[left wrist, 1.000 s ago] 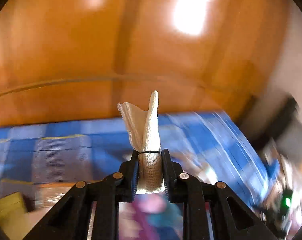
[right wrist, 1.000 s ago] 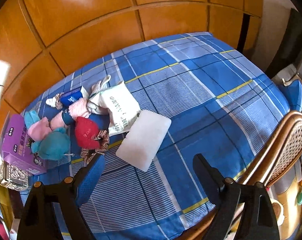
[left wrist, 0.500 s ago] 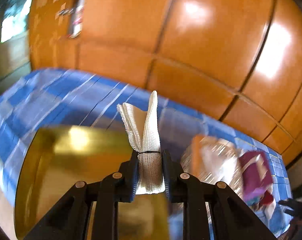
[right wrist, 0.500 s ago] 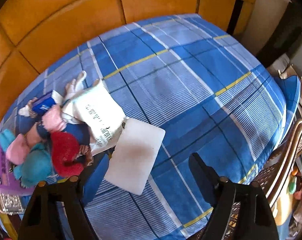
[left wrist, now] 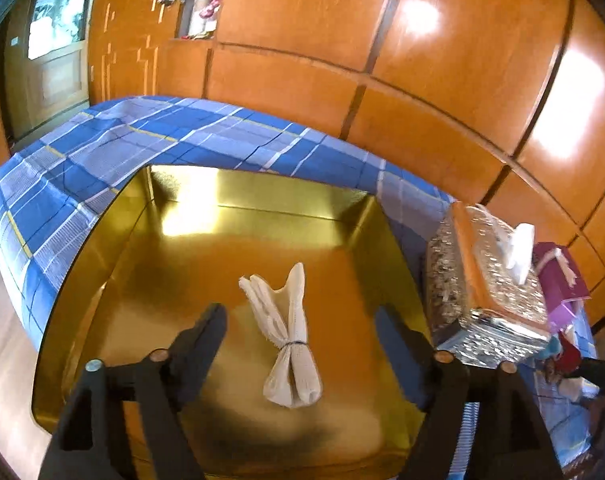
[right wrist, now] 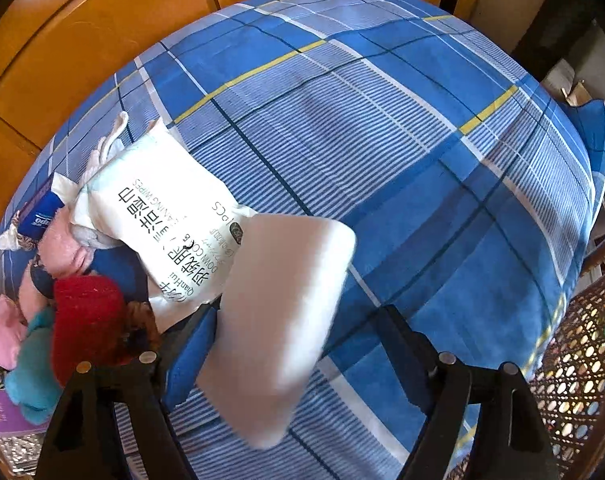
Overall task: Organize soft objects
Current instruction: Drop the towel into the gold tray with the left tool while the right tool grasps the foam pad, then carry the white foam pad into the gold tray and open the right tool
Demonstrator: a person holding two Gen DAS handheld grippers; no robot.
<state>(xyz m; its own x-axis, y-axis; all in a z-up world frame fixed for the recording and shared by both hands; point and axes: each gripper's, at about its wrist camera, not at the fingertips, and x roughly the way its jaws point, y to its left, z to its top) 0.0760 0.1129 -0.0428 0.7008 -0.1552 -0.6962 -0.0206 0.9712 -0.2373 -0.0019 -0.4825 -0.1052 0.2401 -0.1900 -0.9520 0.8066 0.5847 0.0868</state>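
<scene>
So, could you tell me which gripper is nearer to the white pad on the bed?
Right. The right gripper hangs over the white pad, jaws open around it. The left gripper, jaws opening, is over the gold tray, above a tied cloth.

Both tools looked alike. The left gripper (left wrist: 300,334) had two matte black plastic fingers (left wrist: 200,336) rising from the lower edge of the frame, each a flat, angular bar with triangular cut-outs near its base. Round brass-coloured screws (left wrist: 158,356) and a silvery one marked the joints. The right gripper (right wrist: 298,340) was black too, with blue pads (right wrist: 190,356) on its fingers' inner faces.
</scene>
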